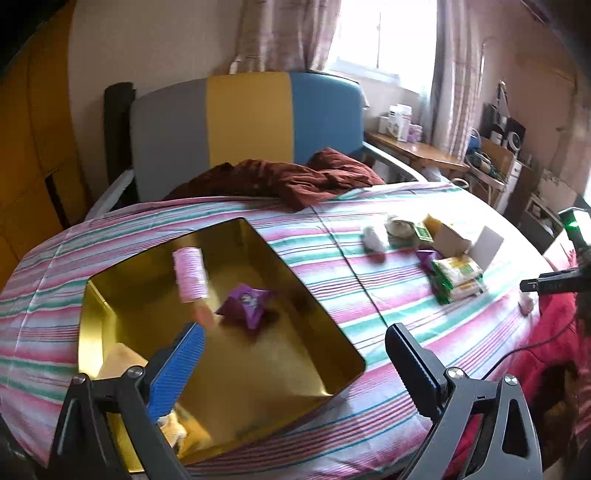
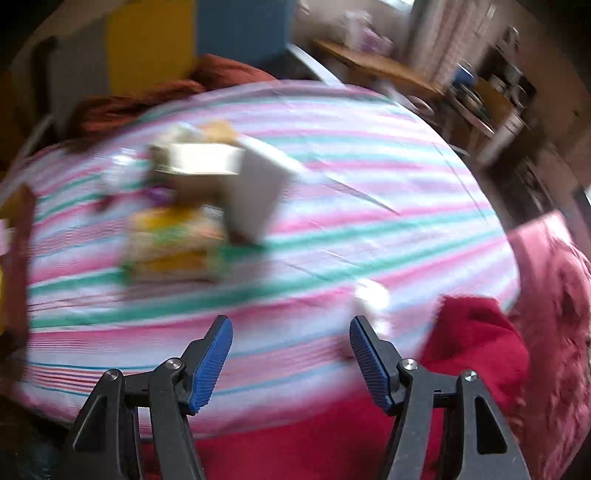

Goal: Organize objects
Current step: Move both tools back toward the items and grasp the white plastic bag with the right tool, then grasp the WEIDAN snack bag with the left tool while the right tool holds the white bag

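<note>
Left gripper (image 1: 295, 343) fingers spread, empty, over the gold tin (image 1: 343, 354) at lower left, purple packet (image 1: 246, 303) inside. Right gripper (image 2: 291, 334) spread too, blurry snack pile (image 2: 173, 240) sits mid-left on the bed (image 2: 369, 206).

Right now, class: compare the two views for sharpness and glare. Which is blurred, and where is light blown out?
Left wrist view: mostly sharp, though the window is blown out and the pink roll over the gold tin smears. Right wrist view: the striped sheet and packets streak with motion blur.
</note>
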The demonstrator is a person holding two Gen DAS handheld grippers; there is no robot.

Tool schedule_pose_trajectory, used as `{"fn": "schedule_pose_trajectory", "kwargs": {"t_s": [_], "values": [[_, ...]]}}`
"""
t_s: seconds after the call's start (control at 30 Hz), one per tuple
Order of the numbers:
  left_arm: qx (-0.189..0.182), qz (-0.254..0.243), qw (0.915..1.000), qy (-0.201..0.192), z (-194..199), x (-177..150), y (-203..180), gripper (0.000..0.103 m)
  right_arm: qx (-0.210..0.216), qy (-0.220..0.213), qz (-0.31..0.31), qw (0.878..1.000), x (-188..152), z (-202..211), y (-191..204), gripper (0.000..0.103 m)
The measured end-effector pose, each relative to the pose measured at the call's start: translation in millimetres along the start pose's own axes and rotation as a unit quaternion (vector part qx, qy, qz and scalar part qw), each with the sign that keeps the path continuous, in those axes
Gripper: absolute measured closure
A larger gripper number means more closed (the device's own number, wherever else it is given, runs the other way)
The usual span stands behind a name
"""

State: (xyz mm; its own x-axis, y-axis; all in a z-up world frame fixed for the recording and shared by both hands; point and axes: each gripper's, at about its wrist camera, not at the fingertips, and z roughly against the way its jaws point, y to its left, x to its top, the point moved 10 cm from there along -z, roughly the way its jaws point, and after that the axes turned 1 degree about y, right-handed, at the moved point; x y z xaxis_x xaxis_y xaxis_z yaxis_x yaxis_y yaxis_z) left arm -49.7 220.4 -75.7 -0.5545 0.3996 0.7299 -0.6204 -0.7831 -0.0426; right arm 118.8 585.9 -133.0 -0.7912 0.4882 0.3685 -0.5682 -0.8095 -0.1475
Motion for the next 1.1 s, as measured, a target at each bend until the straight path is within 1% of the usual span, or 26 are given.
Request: {"fn": "schedule_pose_trajectory", "kwargs": {"t_s": [0.03, 0.13, 0.23, 0.33, 0.37, 0.4, 0.43, 0.47, 0.6, 0.7, 0.73, 0.83, 0.97, 1.1], "values": [[-0.003, -0.003, 1.0, 0.001, -1, 0, -4, 0.004, -0.009, 0.013, -0.006, 1.0, -1, -7, -14, 0.036], [-0.012, -0.014, 0.9998, 0.005, -3, 0, -14, 0.004, -0.023, 0.045, -0.014, 0.999, -2, -24, -36, 0.036], [-0.02, -0.026, 0.9994, 0.01, -6, 0, -25, 0.004, -0.028, 0.077, -0.001, 0.997, 0, -40, -45, 0.038], [-0.028, -0.036, 0.9988, 0.018, -10, -1, -35, 0.004, -0.035, 0.101, 0.011, 0.994, -1, -56, -46, 0.039], [-0.029, -0.039, 0.9986, 0.019, -11, -1, -38, 0.004, -0.036, 0.11, 0.016, 0.993, -3, -61, -46, 0.048], [-0.03, -0.043, 0.9984, 0.021, -12, -2, -40, 0.004, -0.037, 0.119, 0.019, 0.992, -6, -66, -46, 0.06], [-0.031, -0.045, 0.9982, 0.022, -13, -1, -43, 0.004, -0.039, 0.122, 0.022, 0.992, -8, -68, -45, 0.069], [-0.034, -0.048, 0.998, 0.022, -14, -1, -46, 0.004, -0.035, 0.115, 0.024, 0.992, -6, -67, -45, 0.069], [-0.046, -0.065, 0.9966, 0.024, -19, 6, -63, 0.004, -0.032, 0.095, 0.031, 0.995, -4, -63, -41, 0.072], [-0.064, -0.081, 0.9943, 0.027, -25, 11, -82, 0.004, -0.016, 0.073, 0.03, 0.997, -1, -58, -39, 0.072], [-0.07, -0.088, 0.9932, 0.03, -29, 13, -89, 0.004, -0.005, 0.064, 0.031, 0.997, 0, -56, -37, 0.072], [-0.087, -0.107, 0.9895, 0.043, -41, 14, -113, 0.004, 0.017, 0.053, 0.029, 0.998, 2, -54, -33, 0.072], [-0.107, -0.128, 0.9839, 0.064, -59, 16, -144, 0.004, 0.033, 0.044, 0.037, 0.998, 4, -53, -27, 0.072], [-0.122, -0.141, 0.9791, 0.082, -76, 17, -165, 0.004, 0.047, 0.033, 0.044, 0.997, 3, -49, -21, 0.072]]}}
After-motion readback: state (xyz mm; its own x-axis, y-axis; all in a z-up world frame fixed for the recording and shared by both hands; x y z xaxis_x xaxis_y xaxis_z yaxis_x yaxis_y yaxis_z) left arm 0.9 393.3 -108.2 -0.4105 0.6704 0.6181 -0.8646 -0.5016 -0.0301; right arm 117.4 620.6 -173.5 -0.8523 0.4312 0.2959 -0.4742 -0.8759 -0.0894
